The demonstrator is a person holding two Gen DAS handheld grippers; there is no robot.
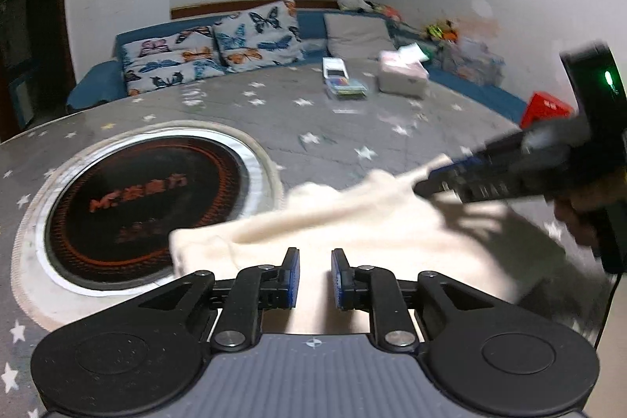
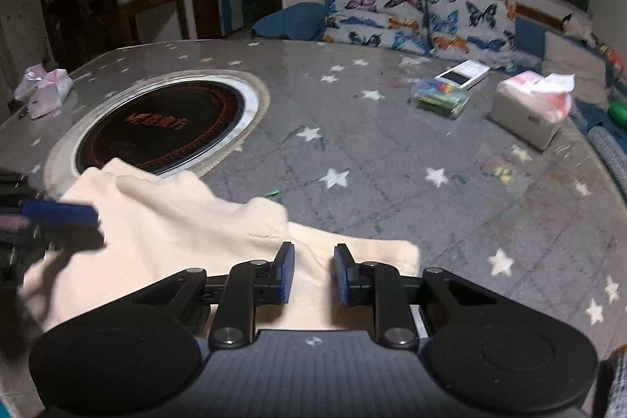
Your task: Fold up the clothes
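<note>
cloth (image 2: 164,218) lies spread on the bench (image 2: 392,159) for folding; left claw (image 1: 315,275) and right claw (image 2: 313,273) hover slightly parted, gripping nothing.

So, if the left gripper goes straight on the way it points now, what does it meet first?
Most likely the cream garment, which lies just beyond the open pads of the left gripper; depth is uncertain.

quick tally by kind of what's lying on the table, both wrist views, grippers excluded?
Cream garment: 1
White tissue box: 1
Clear box of coloured bits: 1
White flat device: 1
Pink-white plastic bag: 1
Total: 5
</note>
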